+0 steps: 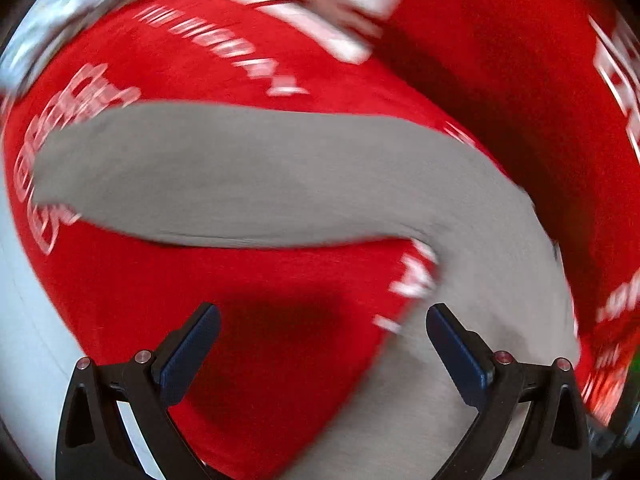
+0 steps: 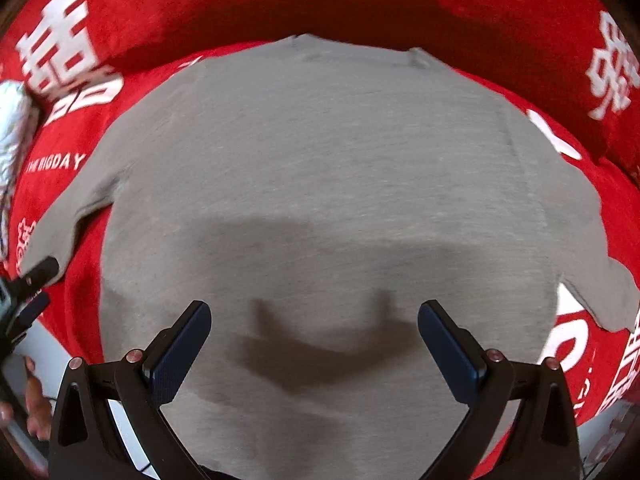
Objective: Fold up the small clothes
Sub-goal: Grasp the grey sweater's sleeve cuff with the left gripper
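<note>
While both hover, left tool [image 1: 323, 344] spread, right tool [image 2: 314, 340] spread above grey shirt [image 2: 320, 184]

1. The grey shirt [image 2: 320, 168] is soft knit cloth, matt, with a fine heathered grain and a stitched seam along its far right side.
2. The red cover [image 2: 240, 12] under it is a plush, velvety fabric, matt, with flat white printed lettering.
3. The right gripper [image 2: 314, 344] has matt black plastic arms, and its pads [image 2: 176, 356] are dark blue with a finely dotted, rubbery texture.
4. The left gripper [image 1: 323, 352] looks the same, with small shiny metal screw heads on its arms.
5. At the far left, a crinkled silvery material [image 2: 12, 128] looks glossy, like foil.
</note>
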Available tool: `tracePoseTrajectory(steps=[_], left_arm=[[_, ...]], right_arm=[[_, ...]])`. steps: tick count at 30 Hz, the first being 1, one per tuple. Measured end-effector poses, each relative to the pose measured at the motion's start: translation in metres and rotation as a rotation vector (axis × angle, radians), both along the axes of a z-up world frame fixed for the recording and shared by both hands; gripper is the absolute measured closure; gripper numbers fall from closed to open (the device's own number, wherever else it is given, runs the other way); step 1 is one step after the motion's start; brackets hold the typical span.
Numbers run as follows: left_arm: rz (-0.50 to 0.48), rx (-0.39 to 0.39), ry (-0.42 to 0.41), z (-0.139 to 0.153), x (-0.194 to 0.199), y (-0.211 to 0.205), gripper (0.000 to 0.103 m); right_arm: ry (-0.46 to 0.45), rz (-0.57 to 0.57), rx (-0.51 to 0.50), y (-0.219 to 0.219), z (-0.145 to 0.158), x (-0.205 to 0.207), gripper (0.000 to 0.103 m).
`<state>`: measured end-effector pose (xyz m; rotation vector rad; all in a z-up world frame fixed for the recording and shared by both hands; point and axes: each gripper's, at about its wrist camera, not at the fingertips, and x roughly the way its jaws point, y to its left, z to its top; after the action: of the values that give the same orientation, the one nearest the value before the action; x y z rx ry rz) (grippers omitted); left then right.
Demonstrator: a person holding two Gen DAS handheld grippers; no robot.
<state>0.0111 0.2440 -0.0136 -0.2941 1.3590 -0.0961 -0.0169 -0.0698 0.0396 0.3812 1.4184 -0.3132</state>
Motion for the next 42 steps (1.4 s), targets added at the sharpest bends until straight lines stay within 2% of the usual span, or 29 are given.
tracePoseTrajectory(steps=[3, 6, 8, 9, 12, 15, 17, 18, 19, 21, 23, 24, 29, 33, 39, 42], left_arm=[[0.124, -0.044, 0.019, -0.021, 0.007, 0.046, 0.0], [0.203, -0.148, 0.044, -0.043, 0.014, 0.072, 0.0], [0.224, -0.227, 0.06, -0.055, 0.018, 0.08, 0.0], [0.227, -0.243, 0.061, -0.061, 0.02, 0.082, 0.0], [0.223, -0.249, 0.04, -0.064, 0.032, 0.081, 0.0], [0.222, -0.298, 0.016, -0.059, 0.041, 0.08, 0.0], [0.217, -0.287, -0.015, -0.052, 0.047, 0.08, 0.003], [0.209, -0.27, -0.028, -0.049, 0.048, 0.079, 0.018], [0.195, -0.257, -0.024, -0.048, 0.052, 0.077, 0.027], [0.184, -0.247, -0.005, -0.05, 0.058, 0.077, 0.074], [0.172, -0.261, -0.01, -0.052, 0.062, 0.079, 0.094], [0.165, -0.263, -0.024, -0.05, 0.063, 0.08, 0.094], [0.046, -0.183, -0.158, -0.006, 0.061, 0.06, 0.094], [-0.103, -0.152, -0.276, 0.04, 0.065, 0.019, 0.094], [-0.386, -0.15, -0.431, 0.1, 0.06, -0.082, 0.094], [-0.551, -0.122, -0.474, 0.108, 0.048, -0.154, 0.094]], right_arm=[[0.004, 0.039, 0.004, 0.019, -0.004, 0.006, 0.0], [0.011, 0.067, 0.006, 0.033, -0.008, 0.011, 0.0], [0.016, 0.08, 0.005, 0.041, -0.01, 0.015, 0.0], [0.019, 0.087, 0.006, 0.046, -0.012, 0.016, 0.0], [0.021, 0.097, 0.006, 0.056, -0.013, 0.017, 0.0], [0.023, 0.102, 0.006, 0.063, -0.016, 0.019, 0.0], [0.025, 0.104, 0.008, 0.067, -0.016, 0.018, 0.0], [0.024, 0.105, 0.011, 0.068, -0.015, 0.018, 0.0], [0.022, 0.107, 0.012, 0.07, -0.015, 0.018, 0.0], [0.017, 0.11, 0.015, 0.072, -0.014, 0.018, 0.0], [0.013, 0.107, 0.018, 0.073, -0.014, 0.018, 0.0], [0.01, 0.103, 0.022, 0.073, -0.013, 0.017, 0.0], [-0.001, 0.08, 0.034, 0.067, -0.013, 0.012, 0.0], [-0.016, 0.042, 0.042, 0.054, -0.012, 0.005, 0.0], [-0.068, -0.042, 0.06, 0.02, -0.002, -0.013, 0.0], [-0.093, -0.104, 0.063, -0.005, 0.002, -0.024, 0.0]])
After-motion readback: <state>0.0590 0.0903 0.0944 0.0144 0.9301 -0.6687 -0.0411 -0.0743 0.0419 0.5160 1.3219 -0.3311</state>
